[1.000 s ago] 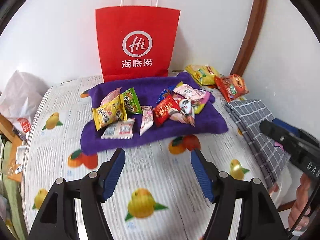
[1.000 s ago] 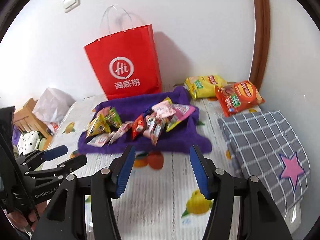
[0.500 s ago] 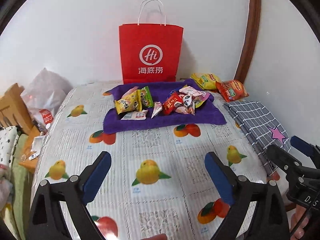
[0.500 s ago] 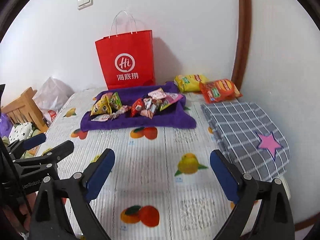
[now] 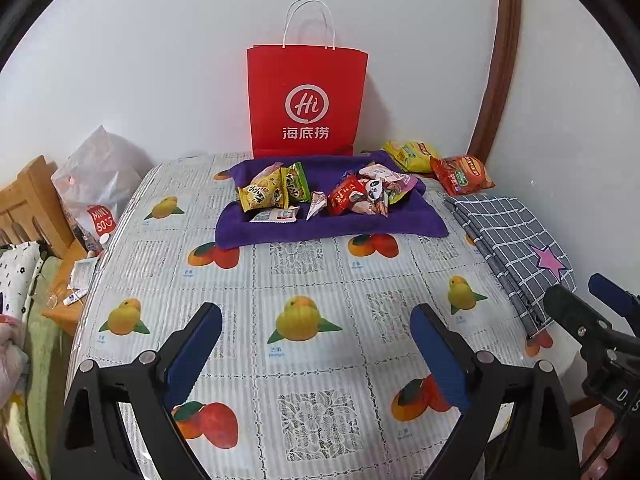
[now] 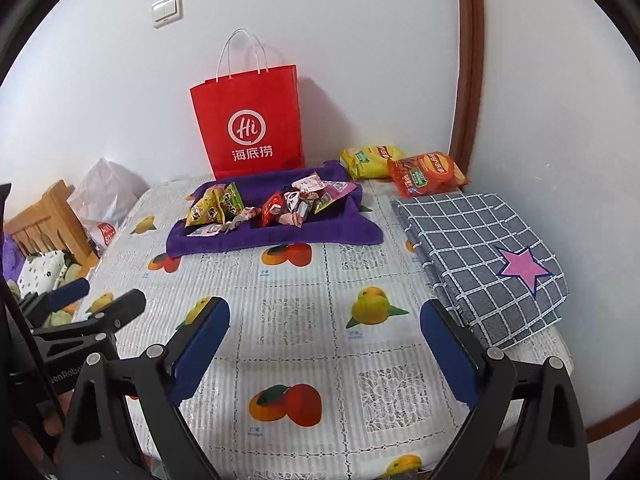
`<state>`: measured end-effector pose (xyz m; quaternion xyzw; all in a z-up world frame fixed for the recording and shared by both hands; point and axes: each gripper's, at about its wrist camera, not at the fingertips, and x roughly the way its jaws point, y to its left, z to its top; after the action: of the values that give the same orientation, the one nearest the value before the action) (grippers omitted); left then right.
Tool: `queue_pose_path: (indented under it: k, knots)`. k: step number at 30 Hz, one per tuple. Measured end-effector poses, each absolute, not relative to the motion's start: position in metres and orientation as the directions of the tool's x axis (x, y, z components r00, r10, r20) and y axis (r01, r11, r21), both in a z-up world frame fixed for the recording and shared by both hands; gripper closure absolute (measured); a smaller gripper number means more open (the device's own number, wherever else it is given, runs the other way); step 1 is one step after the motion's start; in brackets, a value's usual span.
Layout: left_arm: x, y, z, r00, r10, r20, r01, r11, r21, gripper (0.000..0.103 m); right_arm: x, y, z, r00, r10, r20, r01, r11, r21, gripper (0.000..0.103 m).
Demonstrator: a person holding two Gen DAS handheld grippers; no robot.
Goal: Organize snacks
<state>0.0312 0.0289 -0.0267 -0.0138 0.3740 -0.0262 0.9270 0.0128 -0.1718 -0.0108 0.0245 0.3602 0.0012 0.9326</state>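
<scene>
Several small snack packets (image 5: 320, 196) (image 6: 264, 204) lie in a heap on a purple towel (image 5: 352, 226) (image 6: 248, 242) at the far side of the table. A yellow chip bag (image 5: 410, 155) (image 6: 370, 160) and a red chip bag (image 5: 460, 174) (image 6: 426, 173) lie to the right of the towel. A red paper bag (image 5: 306, 100) (image 6: 248, 120) stands upright against the wall behind it. My left gripper (image 5: 316, 344) and my right gripper (image 6: 324, 340) are both open and empty, over the near part of the table, far from the snacks.
The table (image 5: 312, 280) has a fruit-print cover. A folded grey checked cloth with a pink star (image 5: 516, 240) (image 6: 488, 256) lies on its right side. A white plastic bag (image 5: 96, 180) and wooden furniture (image 5: 28, 200) stand to the left.
Both grippers have pulled back from the towel toward the near table edge and opened wider. The snacks have not moved.
</scene>
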Motion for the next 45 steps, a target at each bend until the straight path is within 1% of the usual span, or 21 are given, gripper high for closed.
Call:
queue_pose_path:
  k: [26,45]
  knots:
    - [0.029,0.022,-0.024,0.712,-0.057,-0.700,0.048,0.998,-0.033,0.008,0.002,-0.175,-0.009,0.753,0.016,-0.658,0.025,0.998,0.053,0.008]
    - [0.028,0.024,-0.025,0.711,-0.068,-0.699,0.048,0.998,-0.048,0.008,0.002,-0.176,-0.011,0.748,0.024,-0.663,0.028,0.997,0.067,0.008]
